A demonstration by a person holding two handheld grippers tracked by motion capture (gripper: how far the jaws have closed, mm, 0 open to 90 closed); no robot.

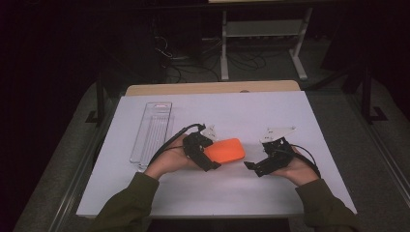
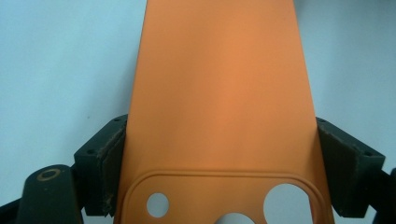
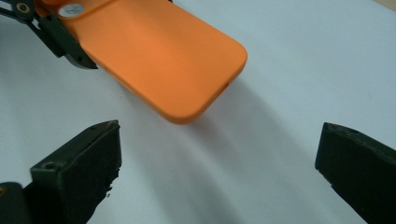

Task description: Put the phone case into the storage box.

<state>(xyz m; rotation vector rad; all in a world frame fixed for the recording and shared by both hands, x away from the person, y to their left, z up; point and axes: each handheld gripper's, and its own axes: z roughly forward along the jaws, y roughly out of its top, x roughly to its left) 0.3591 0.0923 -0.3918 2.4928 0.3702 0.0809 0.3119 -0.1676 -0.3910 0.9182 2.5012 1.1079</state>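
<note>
The left gripper is clamped across the camera-cutout end of the flat orange silicone phone case, holding it, apparently, just above the white table sheet so its free end is offered. Beside that end, the right gripper has its jaws wide apart and empty, likely to take it.

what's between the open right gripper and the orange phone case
Nothing: bare white table sheet separates the right gripper from the orange silicone phone case, seen in the right gripper view and the high view.

Orange phone case (camera cutouts visible) lifted above the white table.
</note>
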